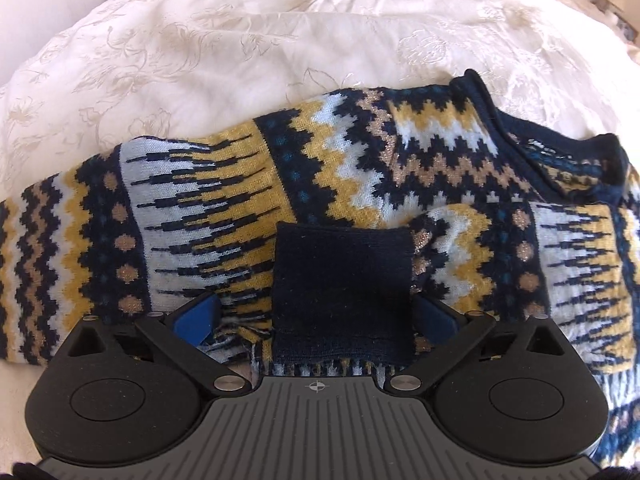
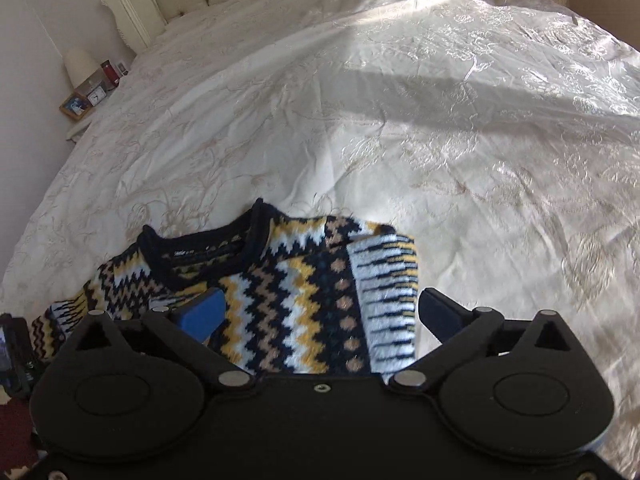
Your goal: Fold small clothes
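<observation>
We see our left claw [image 1: 316,316] spread wide, its blue fingers [image 1: 196,318] set apart on either side of the dark navy cuff [image 1: 342,292] of a sleeve. The cuff lies between the fingers, but neither finger visibly presses it, so we count the claw as open and holding nothing. The cuff rests on top of the patterned sweater [image 1: 248,196], which stretches across the left wrist view from edge to edge just ahead of the claw.

Our right claw [image 2: 320,312] is also spread wide, one blue finger [image 2: 204,312] over the knit near the collar [image 2: 208,254], the other dark finger [image 2: 438,312] just beyond the sweater's folded side edge. The sweater [image 2: 280,300] passes between and under these fingers; we cannot tell whether they touch it. It lies on the cream bedspread [image 2: 440,140], near the edge closest to us.
</observation>
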`<state>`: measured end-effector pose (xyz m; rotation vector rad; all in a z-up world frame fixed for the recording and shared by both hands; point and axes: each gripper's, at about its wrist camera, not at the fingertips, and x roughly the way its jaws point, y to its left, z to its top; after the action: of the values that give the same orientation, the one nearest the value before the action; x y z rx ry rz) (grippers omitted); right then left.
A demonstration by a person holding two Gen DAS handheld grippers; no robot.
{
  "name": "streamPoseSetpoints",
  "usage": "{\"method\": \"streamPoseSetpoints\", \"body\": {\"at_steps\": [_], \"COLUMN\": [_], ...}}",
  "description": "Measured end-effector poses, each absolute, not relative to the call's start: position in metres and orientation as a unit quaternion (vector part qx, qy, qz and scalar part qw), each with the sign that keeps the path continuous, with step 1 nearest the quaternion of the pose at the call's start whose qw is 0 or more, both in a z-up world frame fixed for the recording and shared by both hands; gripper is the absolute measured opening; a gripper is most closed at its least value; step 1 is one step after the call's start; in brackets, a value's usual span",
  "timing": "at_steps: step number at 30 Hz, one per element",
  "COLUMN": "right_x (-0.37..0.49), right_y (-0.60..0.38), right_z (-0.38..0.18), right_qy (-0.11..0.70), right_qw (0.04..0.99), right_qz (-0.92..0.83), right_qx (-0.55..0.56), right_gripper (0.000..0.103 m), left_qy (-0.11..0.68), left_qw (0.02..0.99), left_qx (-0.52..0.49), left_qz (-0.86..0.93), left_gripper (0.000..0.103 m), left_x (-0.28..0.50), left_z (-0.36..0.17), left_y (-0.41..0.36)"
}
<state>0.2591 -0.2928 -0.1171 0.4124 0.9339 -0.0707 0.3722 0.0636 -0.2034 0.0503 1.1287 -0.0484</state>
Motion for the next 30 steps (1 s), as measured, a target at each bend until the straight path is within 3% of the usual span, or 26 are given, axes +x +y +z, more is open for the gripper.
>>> {"method": "streamPoseSetpoints", "body": {"at_steps": [13,30], "right_x": [0.203,0.22], "right_y": [-0.24,-0.165], "right_z": [-0.12,-0.118], "right_qy": [0.461,0.484], "right_qw": [0.862,0.856], "right_qz": [-0.014,0.02], "right_qx": [0.213,0.179], "right_gripper": [0.102,0.102], "left_qy": [0.498,0.453], "left_qw": [0.866,0.869], "left_qx": [-0.038,-0.133], "left_qz": [-0.037,0.148], "left_gripper": [0.101,0.101], "left_x": [0.304,0.238], "left_z": [-0.147,-0.124], "left_y": [0.133,0.346]}}
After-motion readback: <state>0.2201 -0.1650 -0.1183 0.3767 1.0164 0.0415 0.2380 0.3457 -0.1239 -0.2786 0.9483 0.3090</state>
